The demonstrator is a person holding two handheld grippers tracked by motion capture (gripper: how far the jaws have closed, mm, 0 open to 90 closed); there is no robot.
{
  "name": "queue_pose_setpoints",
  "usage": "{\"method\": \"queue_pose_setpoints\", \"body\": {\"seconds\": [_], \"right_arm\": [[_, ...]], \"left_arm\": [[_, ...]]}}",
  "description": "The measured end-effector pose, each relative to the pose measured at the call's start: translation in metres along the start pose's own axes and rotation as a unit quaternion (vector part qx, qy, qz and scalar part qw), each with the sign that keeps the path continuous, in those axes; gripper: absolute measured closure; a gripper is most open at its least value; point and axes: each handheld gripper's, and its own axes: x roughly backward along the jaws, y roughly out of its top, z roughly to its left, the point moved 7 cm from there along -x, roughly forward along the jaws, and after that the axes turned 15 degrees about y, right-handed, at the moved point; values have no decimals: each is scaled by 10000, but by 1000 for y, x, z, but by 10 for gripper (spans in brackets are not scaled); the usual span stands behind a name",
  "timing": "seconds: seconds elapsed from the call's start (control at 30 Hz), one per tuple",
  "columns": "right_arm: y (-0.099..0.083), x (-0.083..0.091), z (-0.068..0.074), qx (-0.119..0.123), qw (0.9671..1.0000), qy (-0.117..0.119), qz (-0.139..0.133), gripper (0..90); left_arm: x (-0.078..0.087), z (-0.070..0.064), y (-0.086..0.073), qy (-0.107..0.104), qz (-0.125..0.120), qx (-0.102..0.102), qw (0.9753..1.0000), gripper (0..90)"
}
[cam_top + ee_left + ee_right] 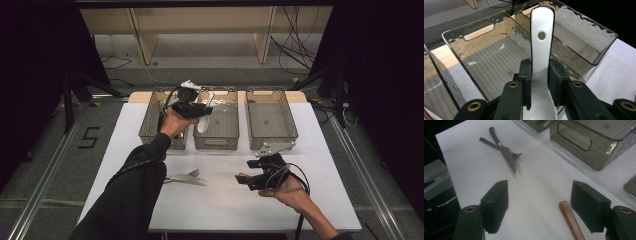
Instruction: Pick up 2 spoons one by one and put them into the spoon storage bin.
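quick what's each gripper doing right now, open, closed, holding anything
Left gripper: closed on the white spoon, held over the middle bin.
Right gripper: open, holding nothing, above the table near a brown handle.

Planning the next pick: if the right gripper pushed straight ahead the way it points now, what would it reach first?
Probably the crossed knife and fork on the white table. The open right gripper aims toward them over bare tabletop; depth is uncertain.

My matt black jaws pinch a glossy white ceramic spoon (541, 50) — smooth; upper frame, smoky translucent plastic bins (486, 62), ribbed. Lower right — a brown wooden handle (571, 220) on matt white tabletop (541, 182).
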Motion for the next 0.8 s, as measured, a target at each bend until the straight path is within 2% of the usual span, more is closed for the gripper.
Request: {"method": "queue_pose_setpoints", "body": {"seconds": [0.3, 0.57, 0.73, 0.8], "right_arm": [[0, 0, 0, 24, 10000, 1, 5, 316], [0, -1, 0, 28, 10000, 4, 9, 316], [0, 0, 0, 32, 10000, 6, 8, 317], [0, -1, 0, 31, 10000, 3, 13, 316]], "left_arm": [[-13, 2, -8, 63, 100, 73, 9999, 733], [-18, 2, -9, 150, 108, 100, 9998, 730], [-21, 3, -12, 144, 158, 212, 9995, 721], [-21, 4, -12, 163, 158, 295, 9993, 660]]}}
